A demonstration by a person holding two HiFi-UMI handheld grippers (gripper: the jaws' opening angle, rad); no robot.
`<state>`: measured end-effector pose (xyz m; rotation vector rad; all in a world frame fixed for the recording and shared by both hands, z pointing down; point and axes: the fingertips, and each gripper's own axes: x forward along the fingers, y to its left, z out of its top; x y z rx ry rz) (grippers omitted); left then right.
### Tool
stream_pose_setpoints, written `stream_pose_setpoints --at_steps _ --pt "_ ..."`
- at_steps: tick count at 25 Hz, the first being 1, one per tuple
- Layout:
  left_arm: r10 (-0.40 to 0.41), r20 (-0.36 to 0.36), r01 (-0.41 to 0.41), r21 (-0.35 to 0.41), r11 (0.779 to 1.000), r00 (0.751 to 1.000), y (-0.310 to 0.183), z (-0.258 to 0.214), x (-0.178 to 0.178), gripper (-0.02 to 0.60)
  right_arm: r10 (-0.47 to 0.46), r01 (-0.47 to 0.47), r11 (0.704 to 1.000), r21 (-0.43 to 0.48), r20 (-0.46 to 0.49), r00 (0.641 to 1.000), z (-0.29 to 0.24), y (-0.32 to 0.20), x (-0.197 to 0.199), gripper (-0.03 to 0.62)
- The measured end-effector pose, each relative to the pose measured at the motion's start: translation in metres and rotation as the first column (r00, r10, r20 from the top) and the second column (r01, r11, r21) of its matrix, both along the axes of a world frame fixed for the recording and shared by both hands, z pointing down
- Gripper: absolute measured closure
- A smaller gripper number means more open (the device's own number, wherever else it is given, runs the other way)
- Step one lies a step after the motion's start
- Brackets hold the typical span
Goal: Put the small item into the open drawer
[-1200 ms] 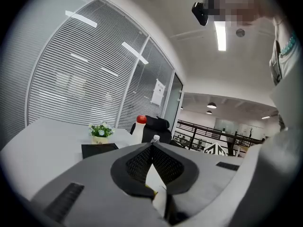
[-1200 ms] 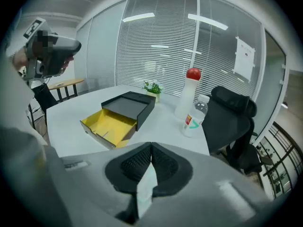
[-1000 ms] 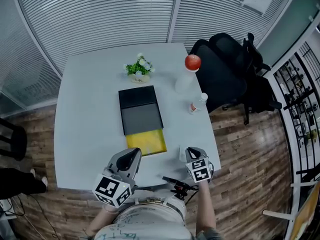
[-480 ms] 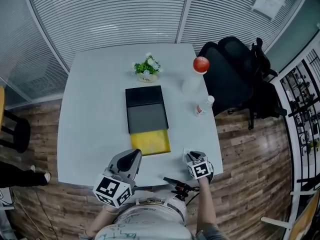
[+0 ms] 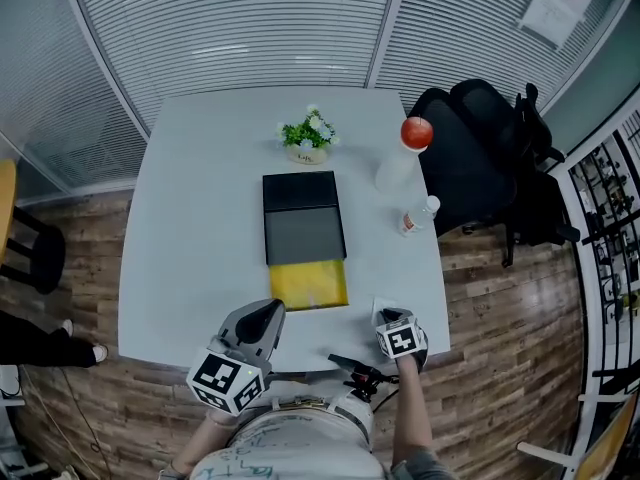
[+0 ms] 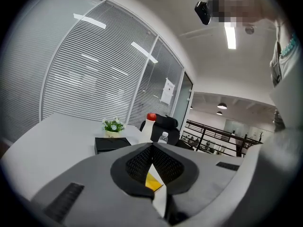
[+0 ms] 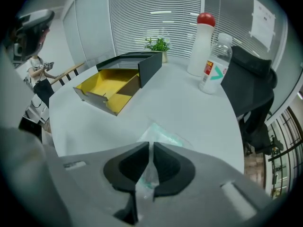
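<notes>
Head view, looking steeply down on a pale grey table [image 5: 190, 228]. At the centre of the frame lies a flat black box [image 5: 300, 213] with its yellow drawer [image 5: 308, 284] pulled out towards the lower edge of the frame; the drawer is open.

The right gripper [image 5: 385, 318], at the lower right of the table, points steeply down at a small clear plastic packet [image 5: 381, 306], which lies on the table just to the right of the drawer and outside it. In the right gripper view the jaws have just been closing and now stand almost together – the near edge of the clear plastic packet [image 7: 163, 136] is pinched between the pads of the right gripper [image 7: 150, 145], while the rest of it, with a greenish tint, lies flat on the table [image 7: 189, 112] beyond them. The yellow drawer [image 7: 111, 86] appears at the upper left of that view.

The left gripper [image 5: 272, 311], at the lower centre, is held near the drawer's front edge. In its own view the left gripper [image 6: 152, 148] has its tips together and nothing between them – a slice of the yellow drawer [image 6: 152, 181] shows behind.

At the far side stand a small green potted plant [image 5: 308, 136], a white bottle with a red cap [image 5: 400, 163] and a clear water bottle [image 5: 418, 216]. A black office chair [image 5: 490, 158] stands at the upper right.
</notes>
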<state>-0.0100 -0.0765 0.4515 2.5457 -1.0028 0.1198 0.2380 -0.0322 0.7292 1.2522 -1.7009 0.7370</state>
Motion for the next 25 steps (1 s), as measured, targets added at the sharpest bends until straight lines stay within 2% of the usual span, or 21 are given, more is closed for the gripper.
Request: stream_pose_setpoints --at_steps 9,25 --pt "0.008 0.001 -0.008 -0.006 1.0 1.0 0.001 0.003 -0.003 0.584 -0.018 0.018 1.0 0.021 -0.015 1.0 0.0 -0.006 0.001 0.589" --pt "0.033 -0.015 -0.033 -0.023 0.999 0.999 0.005 0.005 0.002 0.584 -0.049 0.051 0.997 0.062 -0.039 0.998 -0.054 -0.017 0.004 0.589"
